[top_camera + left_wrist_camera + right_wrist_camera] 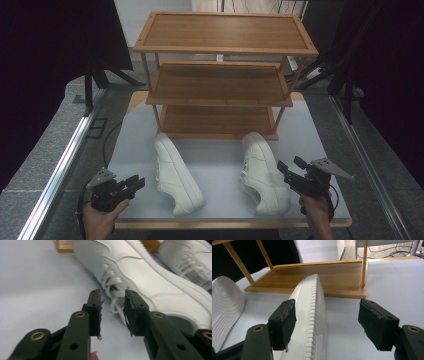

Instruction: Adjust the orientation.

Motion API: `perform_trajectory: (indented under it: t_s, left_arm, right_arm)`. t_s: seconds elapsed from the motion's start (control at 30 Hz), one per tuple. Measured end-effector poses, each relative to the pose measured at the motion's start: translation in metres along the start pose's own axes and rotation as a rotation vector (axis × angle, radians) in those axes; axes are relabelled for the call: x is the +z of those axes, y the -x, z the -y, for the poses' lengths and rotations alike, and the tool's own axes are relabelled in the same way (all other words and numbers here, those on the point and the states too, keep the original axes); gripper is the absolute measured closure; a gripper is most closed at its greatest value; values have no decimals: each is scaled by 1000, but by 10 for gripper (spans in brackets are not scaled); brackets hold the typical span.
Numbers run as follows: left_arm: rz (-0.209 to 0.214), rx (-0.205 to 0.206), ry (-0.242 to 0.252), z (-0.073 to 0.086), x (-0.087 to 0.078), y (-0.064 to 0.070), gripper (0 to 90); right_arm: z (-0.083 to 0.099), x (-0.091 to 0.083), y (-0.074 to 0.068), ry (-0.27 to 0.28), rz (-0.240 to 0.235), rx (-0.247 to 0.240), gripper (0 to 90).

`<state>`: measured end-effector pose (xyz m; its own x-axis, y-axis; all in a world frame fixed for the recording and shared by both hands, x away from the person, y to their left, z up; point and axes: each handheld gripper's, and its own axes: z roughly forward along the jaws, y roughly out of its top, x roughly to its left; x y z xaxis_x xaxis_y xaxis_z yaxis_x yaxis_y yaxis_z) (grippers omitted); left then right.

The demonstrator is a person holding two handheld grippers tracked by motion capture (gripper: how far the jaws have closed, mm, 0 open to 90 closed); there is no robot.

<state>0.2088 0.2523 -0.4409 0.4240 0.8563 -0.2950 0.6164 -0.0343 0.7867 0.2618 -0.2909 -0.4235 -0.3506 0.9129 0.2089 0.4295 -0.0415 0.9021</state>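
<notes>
Two white sneakers lie on their sides on the pale table (220,160), in front of a three-tier wooden shoe rack (222,75). The left sneaker (177,175) has its laces facing my left gripper (136,183), which is open with a narrow gap and sits just left of it. In the left gripper view that gripper (113,307) points at the laces of the sneaker (140,272), holding nothing. The right sneaker (262,172) lies beside my right gripper (291,165). In the right gripper view that gripper (327,322) is wide open, and the sneaker's ribbed sole edge (313,315) runs next to one jaw.
The rack's bottom shelf (312,277) lies just beyond the right sneaker, empty like the two shelves above. The other sneaker's sole (224,307) is to the side. Black curtains and stands flank the table, whose front edge (225,223) is close to both hands.
</notes>
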Motion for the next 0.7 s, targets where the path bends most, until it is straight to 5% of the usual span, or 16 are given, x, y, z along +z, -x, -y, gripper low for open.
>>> perform_trajectory:
  t_s: [0.23, 0.47, 0.7]
  left_arm:
    - [45, 11, -19, 24, 0, 17, 786]
    - [117, 67, -119, 49, 9, 36, 818]
    - [143, 90, -103, 46, 19, 47, 822]
  right_arm:
    - [0, -3, 3, 5, 0, 11, 303]
    - [-1, -3, 4, 4, -2, 12, 303]
    - [1, 1, 3, -14, 4, 9, 303]
